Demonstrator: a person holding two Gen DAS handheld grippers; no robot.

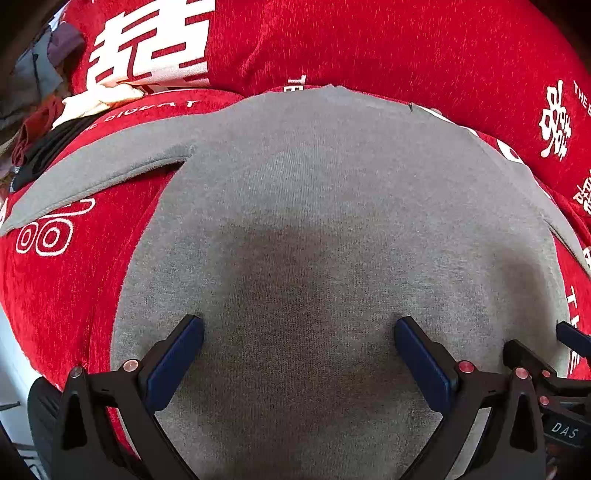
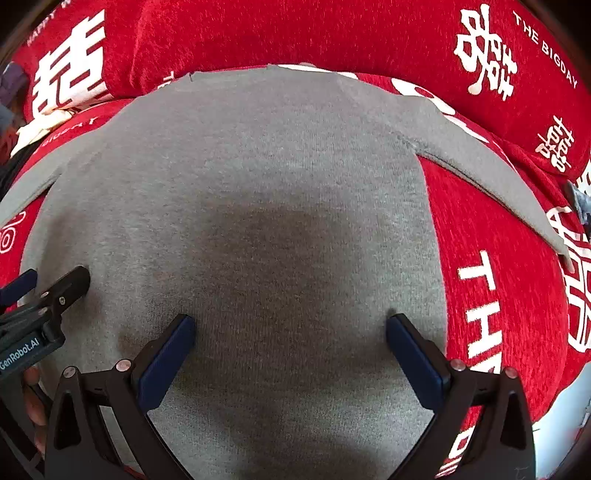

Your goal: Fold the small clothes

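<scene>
A small grey long-sleeved top (image 1: 314,206) lies flat on a red cover; it also fills the right wrist view (image 2: 258,177). Its left sleeve (image 1: 92,173) and right sleeve (image 2: 487,170) spread out sideways. My left gripper (image 1: 299,328) is open, its blue pads just over the near part of the top, holding nothing. My right gripper (image 2: 291,325) is open too, over the same cloth beside the left one. The right gripper's fingers (image 1: 532,354) show at the right edge of the left wrist view, and the left gripper's fingers (image 2: 70,284) at the left edge of the right wrist view.
The red plush cover (image 1: 406,48) with white characters and lettering lies under the top and rises in a fold behind it (image 2: 295,33). A heap of other clothes (image 1: 40,110) lies at the far left. A white floor strip (image 1: 11,369) shows at the lower left.
</scene>
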